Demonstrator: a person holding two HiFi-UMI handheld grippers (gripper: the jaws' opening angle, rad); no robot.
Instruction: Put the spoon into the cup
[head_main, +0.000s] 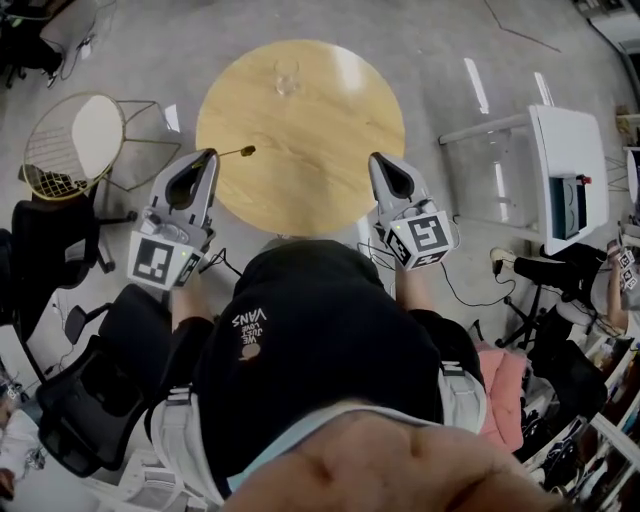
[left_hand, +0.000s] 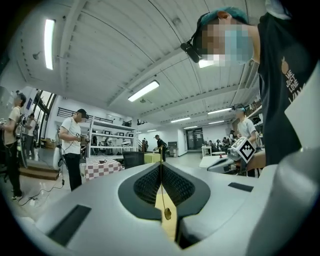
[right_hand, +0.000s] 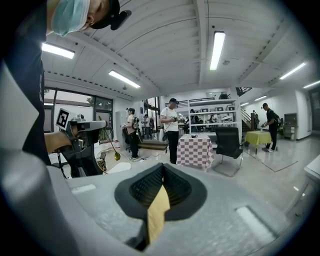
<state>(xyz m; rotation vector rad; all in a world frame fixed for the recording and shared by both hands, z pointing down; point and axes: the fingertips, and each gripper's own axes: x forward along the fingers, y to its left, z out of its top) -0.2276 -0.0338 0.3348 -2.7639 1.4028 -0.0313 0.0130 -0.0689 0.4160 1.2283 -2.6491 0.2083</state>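
Observation:
A clear glass cup (head_main: 287, 78) stands at the far side of the round wooden table (head_main: 300, 160). My left gripper (head_main: 210, 156) is at the table's near left edge, shut on the thin handle of a gold spoon (head_main: 238, 153) whose bowl points out over the table. In the left gripper view the spoon (left_hand: 167, 213) runs between the shut jaws (left_hand: 161, 166). My right gripper (head_main: 378, 160) hovers at the table's near right edge, shut with nothing in it (right_hand: 162, 168). The right gripper view shows the left gripper (right_hand: 82, 127) carrying the spoon (right_hand: 116, 155).
A wire chair with a white seat (head_main: 75, 140) stands left of the table, and a white side table (head_main: 565, 175) stands to the right. Black office chairs (head_main: 80, 400) are behind me at the left. Several people and a checked table (right_hand: 195, 150) are farther off.

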